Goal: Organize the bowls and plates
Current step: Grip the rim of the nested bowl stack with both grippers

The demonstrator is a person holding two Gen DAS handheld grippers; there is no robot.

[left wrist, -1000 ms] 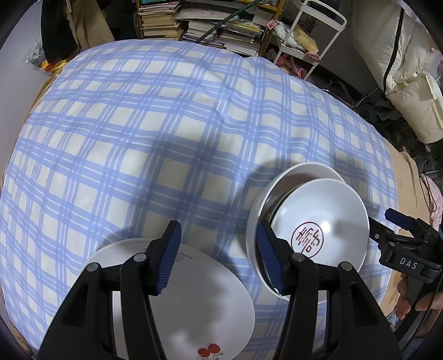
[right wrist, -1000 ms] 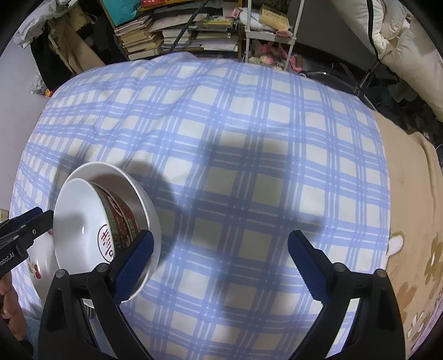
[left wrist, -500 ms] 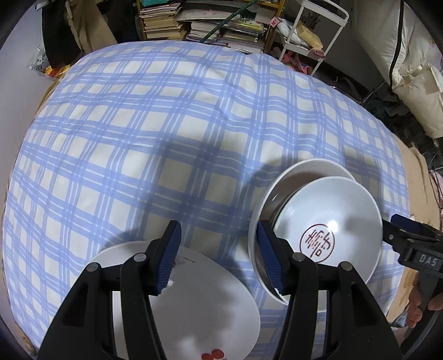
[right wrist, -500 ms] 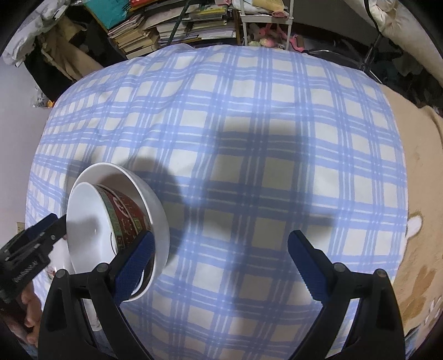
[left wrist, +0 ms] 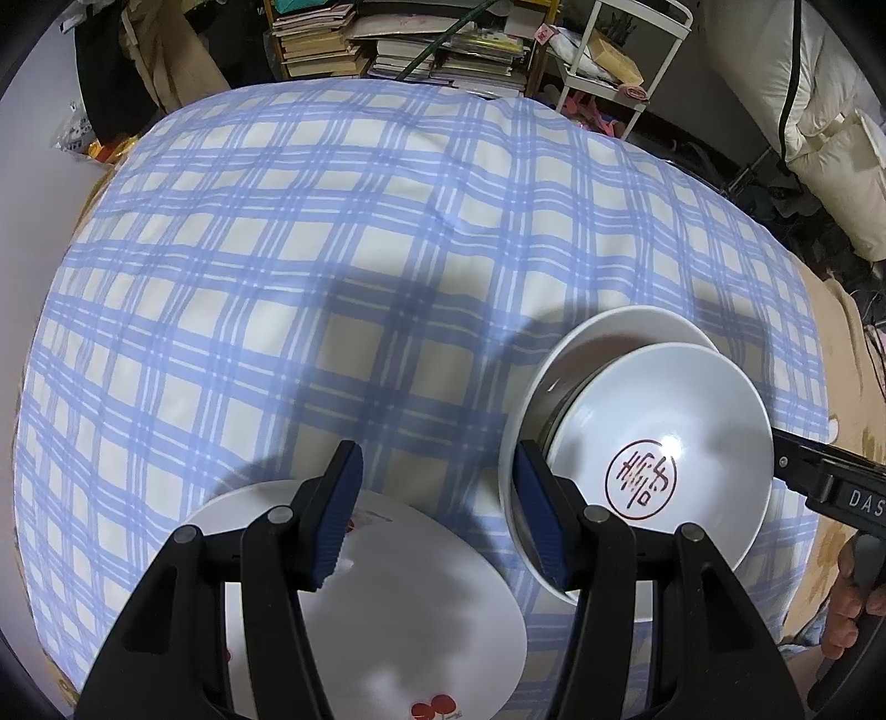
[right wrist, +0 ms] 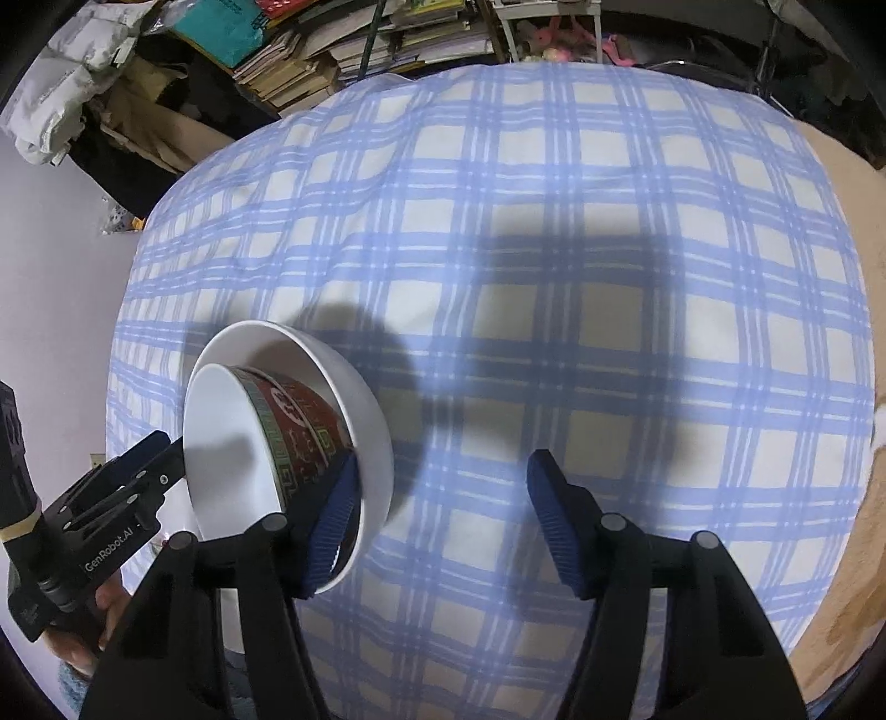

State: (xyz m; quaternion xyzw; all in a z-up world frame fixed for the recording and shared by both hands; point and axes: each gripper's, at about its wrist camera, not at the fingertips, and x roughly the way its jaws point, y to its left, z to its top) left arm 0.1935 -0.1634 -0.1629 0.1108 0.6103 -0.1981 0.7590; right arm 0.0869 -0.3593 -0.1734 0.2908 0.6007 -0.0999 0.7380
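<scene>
A white bowl with a red seal mark (left wrist: 664,421) leans tilted inside a larger white bowl (left wrist: 609,332) on the blue checked cloth (left wrist: 332,277). Its outside is red patterned (right wrist: 299,426). A white plate with red cherries (left wrist: 415,609) lies under my left gripper (left wrist: 437,515), which is open over the plate's far edge; its right finger stands beside the large bowl's (right wrist: 365,421) left rim. My right gripper (right wrist: 443,526) is closing with only cloth between its fingers; its left finger overlaps the bowls' near rim. Each gripper shows at the other view's edge (left wrist: 792,459) (right wrist: 149,459).
Stacks of books (left wrist: 421,44) and a white cart (left wrist: 620,50) stand beyond the cloth's far edge. Pale cushions (left wrist: 819,111) sit at the back right. A beige blanket (right wrist: 830,581) borders the cloth on the right. A hand (right wrist: 94,609) holds the left gripper.
The right gripper's fingers have drawn closer together and its view has rolled and tipped. The left gripper has barely shifted; the bowls and plate lie as before.
</scene>
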